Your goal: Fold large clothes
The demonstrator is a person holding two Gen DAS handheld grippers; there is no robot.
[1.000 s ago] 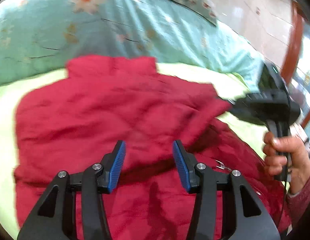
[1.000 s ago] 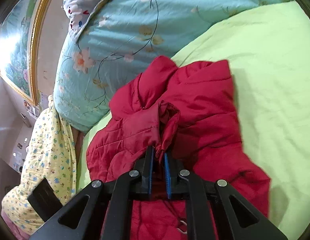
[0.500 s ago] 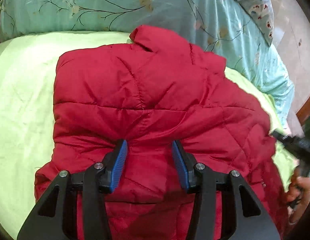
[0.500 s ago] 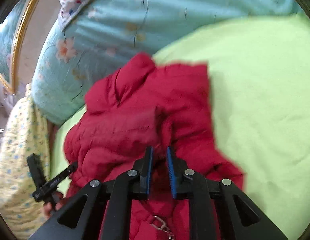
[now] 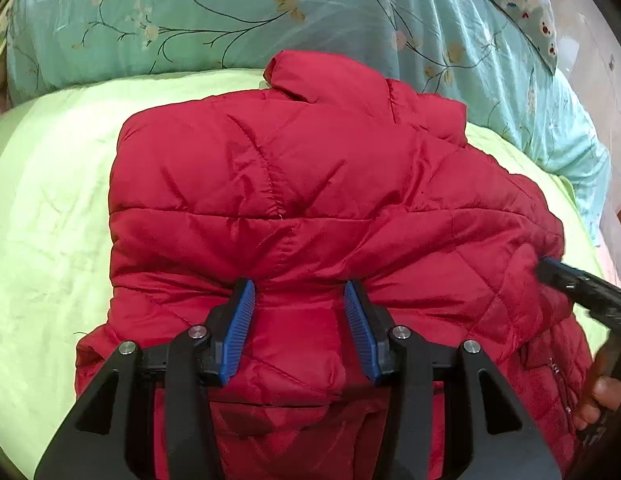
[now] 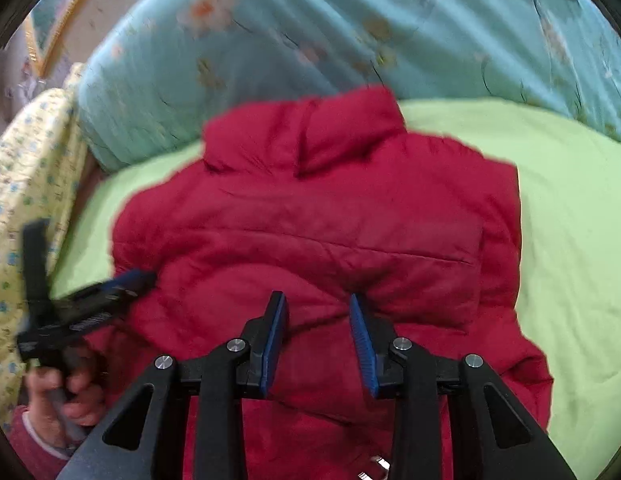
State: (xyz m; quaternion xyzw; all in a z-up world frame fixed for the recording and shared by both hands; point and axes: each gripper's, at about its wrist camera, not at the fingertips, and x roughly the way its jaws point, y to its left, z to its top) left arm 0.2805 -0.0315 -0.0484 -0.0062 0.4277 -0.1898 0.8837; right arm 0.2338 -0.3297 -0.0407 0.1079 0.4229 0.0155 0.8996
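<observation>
The left gripper (image 5: 298,312) is hanging over the near part of the red jacket (image 5: 310,200), its blue pads partly apart; padded red cloth is bulging up between them, though whether the pads are pressing on it cannot be told. The right gripper (image 6: 316,328) is also pointing down at the red jacket (image 6: 310,232), and its jaws have just been opening: its fingers (image 6: 360,336) are standing apart above the cloth with a clear gap (nothing is pinched there). Each gripper is showing in the other's view, at the jacket's side edge, with a hand (image 6: 58,392) wrapped around its handle. Beyond both pairs of fingertips the jacket is lying spread on the pale green sheet (image 5: 42,216), its stand-up collar (image 5: 310,76) at the far end. Past the collar a turquoise flowered quilt (image 5: 230,12) is lying bunched across the bed. Left of the right gripper's fingers, a yellow dotted cloth (image 6: 22,184) is showing.
</observation>
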